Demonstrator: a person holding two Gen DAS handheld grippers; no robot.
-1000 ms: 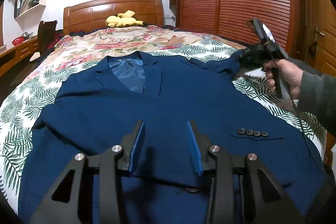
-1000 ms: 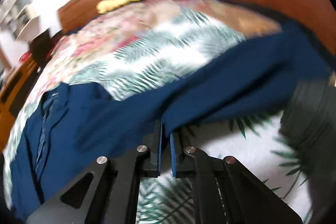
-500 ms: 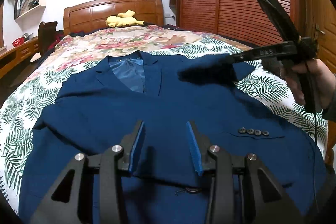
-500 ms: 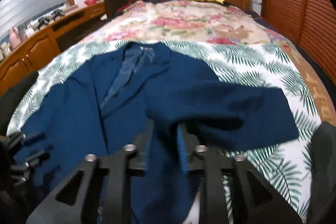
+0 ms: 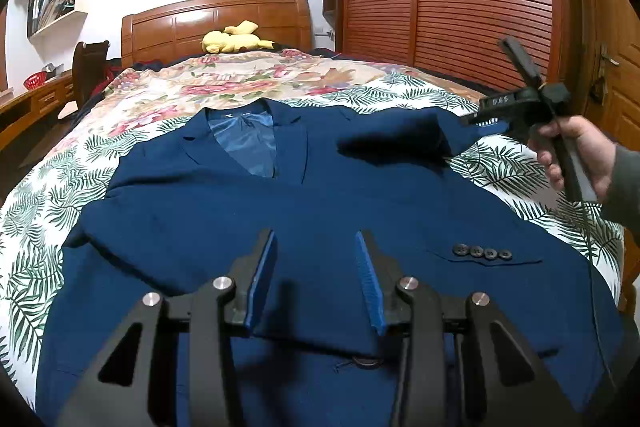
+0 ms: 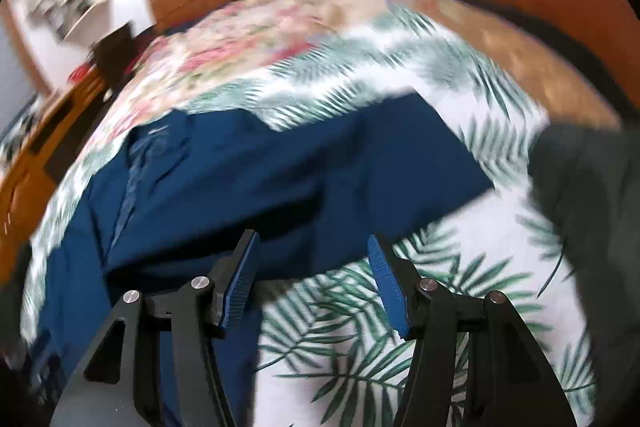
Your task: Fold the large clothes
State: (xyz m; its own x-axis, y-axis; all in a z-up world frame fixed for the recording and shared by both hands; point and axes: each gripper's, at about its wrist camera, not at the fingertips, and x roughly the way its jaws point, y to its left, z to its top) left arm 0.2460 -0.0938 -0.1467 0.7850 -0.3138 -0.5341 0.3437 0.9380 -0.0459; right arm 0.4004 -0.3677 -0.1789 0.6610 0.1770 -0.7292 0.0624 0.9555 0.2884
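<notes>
Bedspread (image 5: 520, 179) carries our blazer (image 5: 320, 211), laid flat, collar toward the headboard (image 5: 216, 23). Left gripper (image 5: 316, 267): fingers spread above its front. Only the blurred right view shows our right gripper (image 6: 312, 271) spread, holding nothing, at the sleeve (image 6: 400, 167).

A matt navy cloth jacket (image 5: 320, 207) with glossy blue lining lies on a soft printed cotton bedspread (image 5: 48, 195). The headboard (image 5: 216, 23) is polished wood. Each tool (image 5: 316, 279) is matt black plastic with ribbed blue pads (image 5: 370, 283).
</notes>
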